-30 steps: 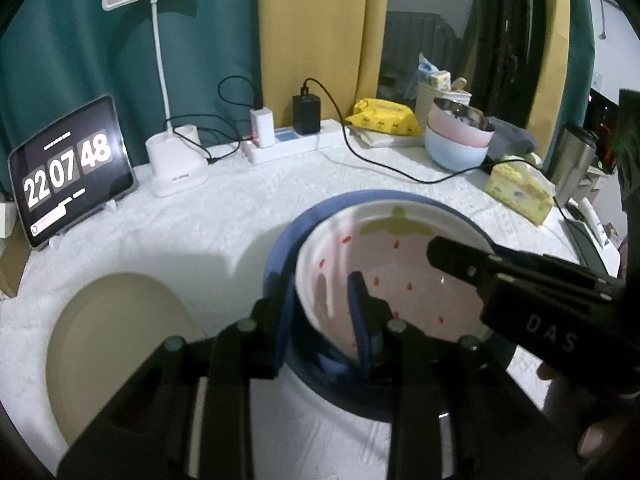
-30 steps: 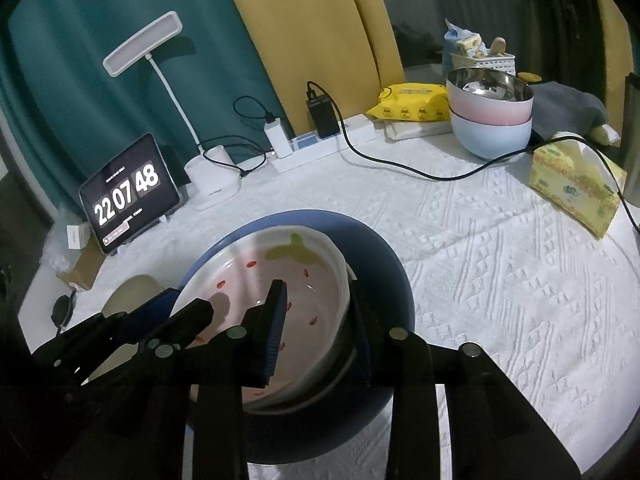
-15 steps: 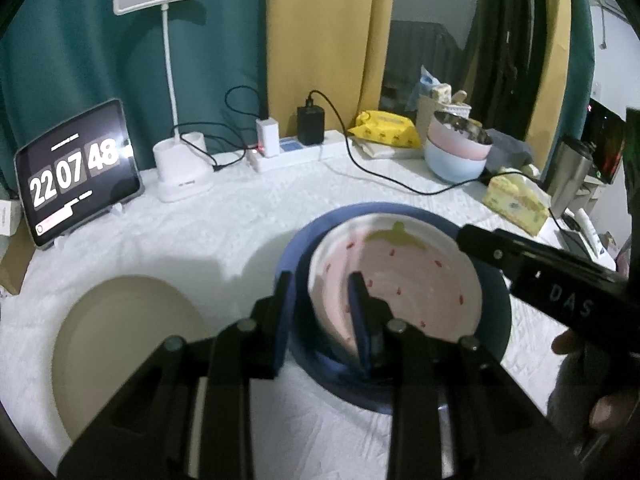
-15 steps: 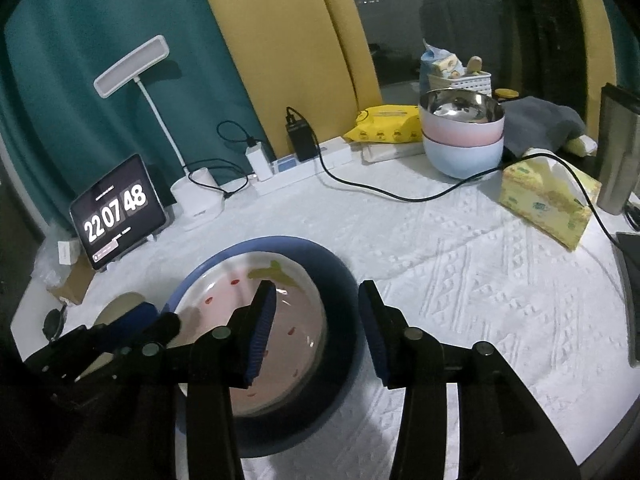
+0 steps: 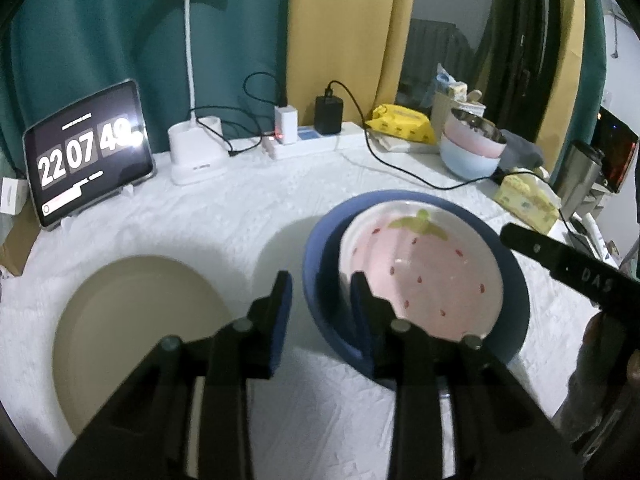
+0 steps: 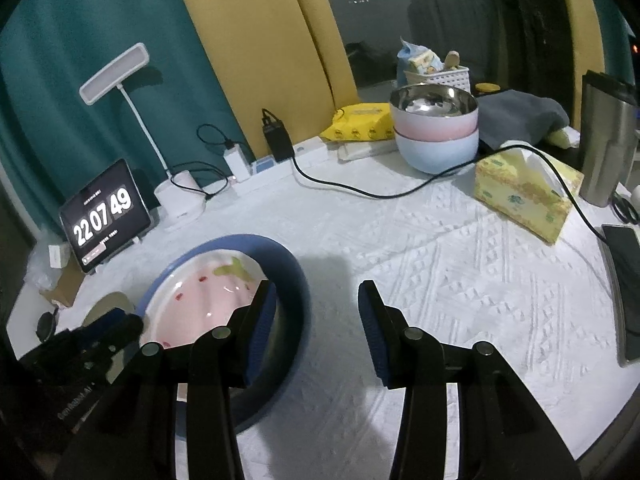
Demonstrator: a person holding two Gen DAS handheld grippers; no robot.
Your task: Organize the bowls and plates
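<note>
A pink strawberry-pattern plate lies inside a larger blue plate on the white tablecloth; both show in the right wrist view, the strawberry plate and the blue plate. A beige plate lies to the left. My left gripper is open and empty, its jaws off the blue plate's left rim. My right gripper is open and empty, just right of the blue plate. Stacked pink and blue bowls with a steel bowl on top stand at the back right.
A clock tablet, a desk lamp, a power strip with cables, a yellow wipes pack, a tissue box, a steel tumbler and a phone ring the table.
Both grippers opened, let go of the strawberry plate and blue plate, and pulled back. The right gripper moved right, off the plates. The plates now rest on the cloth.
</note>
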